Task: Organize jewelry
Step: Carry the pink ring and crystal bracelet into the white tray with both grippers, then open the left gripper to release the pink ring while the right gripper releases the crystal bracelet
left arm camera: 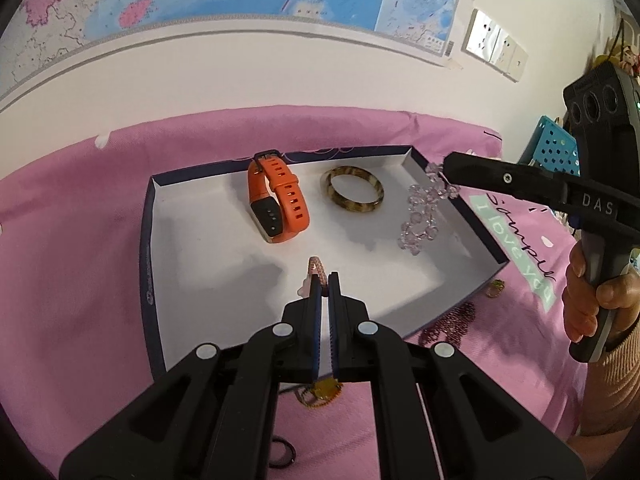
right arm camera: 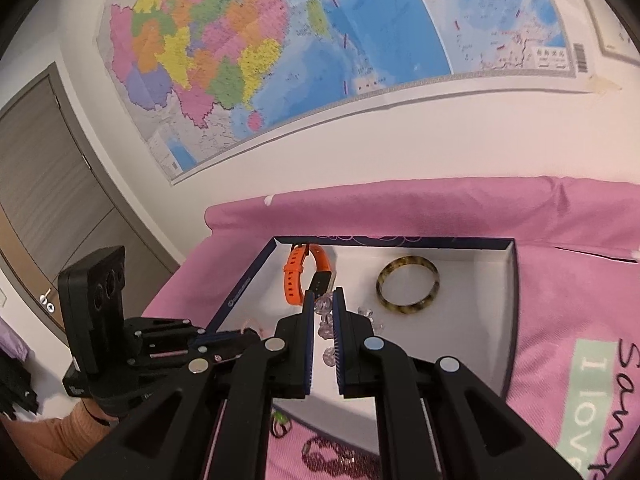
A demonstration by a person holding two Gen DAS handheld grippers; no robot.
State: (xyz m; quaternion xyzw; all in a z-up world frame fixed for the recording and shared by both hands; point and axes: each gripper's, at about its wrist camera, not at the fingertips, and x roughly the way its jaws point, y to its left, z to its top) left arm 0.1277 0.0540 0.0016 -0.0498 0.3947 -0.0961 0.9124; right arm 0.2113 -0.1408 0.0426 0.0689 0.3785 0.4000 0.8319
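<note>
Left wrist view: my left gripper [left arm camera: 325, 280] is clamped on a pink ring [left arm camera: 316, 270] above the white tray [left arm camera: 192, 240]; my right gripper [left arm camera: 442, 170] pinches a clear bead bracelet [left arm camera: 420, 220] dangling over the tray's right side.

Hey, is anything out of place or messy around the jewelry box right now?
Several pieces lie loose on the pink cloth outside the box: a dark beaded strand by its near corner, a gold piece, and a dark ring. Inside, the orange watch and brown bangle sit tidy.
</note>
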